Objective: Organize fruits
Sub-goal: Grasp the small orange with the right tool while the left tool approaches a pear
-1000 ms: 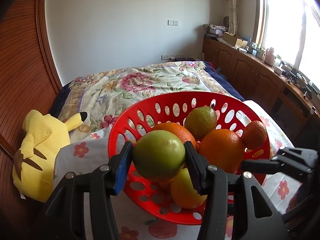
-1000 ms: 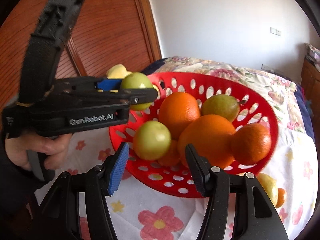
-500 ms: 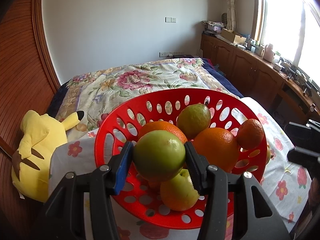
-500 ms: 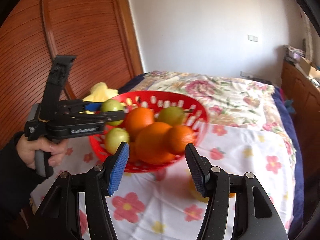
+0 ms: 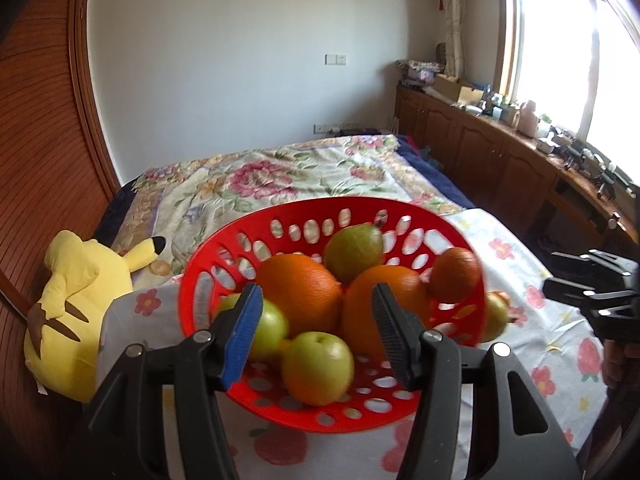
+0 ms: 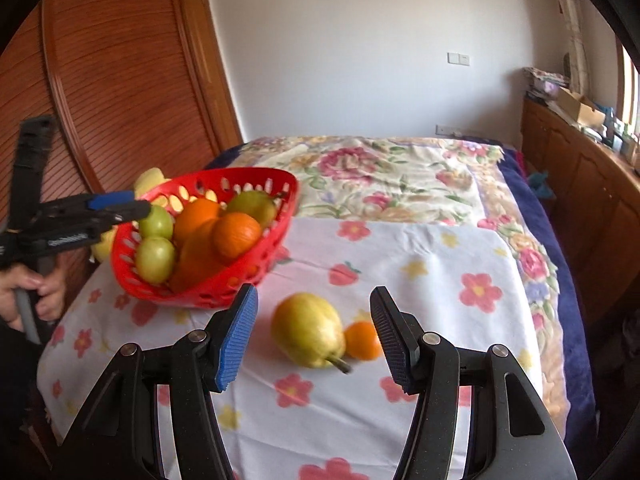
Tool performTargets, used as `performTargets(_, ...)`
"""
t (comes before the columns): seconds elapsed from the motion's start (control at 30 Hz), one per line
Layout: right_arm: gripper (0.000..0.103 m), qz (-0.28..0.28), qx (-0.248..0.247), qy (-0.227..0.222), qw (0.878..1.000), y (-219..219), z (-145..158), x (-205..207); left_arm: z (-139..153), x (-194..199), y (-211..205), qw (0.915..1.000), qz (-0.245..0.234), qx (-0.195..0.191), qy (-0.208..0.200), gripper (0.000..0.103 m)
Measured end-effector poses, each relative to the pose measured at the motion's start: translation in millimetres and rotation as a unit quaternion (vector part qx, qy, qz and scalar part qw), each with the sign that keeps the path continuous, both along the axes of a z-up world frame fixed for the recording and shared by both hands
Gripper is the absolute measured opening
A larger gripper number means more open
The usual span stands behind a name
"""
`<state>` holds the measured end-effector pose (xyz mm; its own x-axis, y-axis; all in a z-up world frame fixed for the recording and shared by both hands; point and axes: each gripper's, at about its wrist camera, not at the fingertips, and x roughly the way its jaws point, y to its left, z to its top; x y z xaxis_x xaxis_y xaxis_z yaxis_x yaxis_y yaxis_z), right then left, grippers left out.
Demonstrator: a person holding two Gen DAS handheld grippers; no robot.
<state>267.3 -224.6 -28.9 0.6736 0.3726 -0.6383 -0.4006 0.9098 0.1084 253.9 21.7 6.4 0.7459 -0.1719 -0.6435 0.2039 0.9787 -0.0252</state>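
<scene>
Both wrist cameras look down along their fingers over the bed (image 6: 400, 176): left close above the basket (image 5: 280, 412), right farther back; both show the basket.

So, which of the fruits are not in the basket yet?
Two: the yellow pear and the small orange touching it. Both lie on the flowered cloth, beside the red basket; all other fruits are inside it.

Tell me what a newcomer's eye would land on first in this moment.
The red basket, heaped with oranges and green fruit, sits at the left of the flowered cloth. A yellow pear and small orange lie loose before the open right gripper.
</scene>
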Motion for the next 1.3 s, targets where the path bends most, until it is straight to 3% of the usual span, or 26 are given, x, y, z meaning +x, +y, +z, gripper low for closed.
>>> performTargets(0.3, 0.06, -0.011, -0.02, 0.012, 1.0, -18, -19, 0, 9, -35, -33, 0.999, -0.035, -0.017, -0.021, 0.058)
performTargets(0.53, 0.054, -0.014, -0.024, 0.027, 0.999, -29, -32, 7, 0, -48, -57, 0.9979, -0.055, -0.034, -0.01, 0.058)
performTargets(1.3, 0.05, 0.006, 0.007, 0.107, 0.994, -32, -76, 57, -38, -58, -117, 0.9961, -0.081, -0.029, 0.018, 0.058)
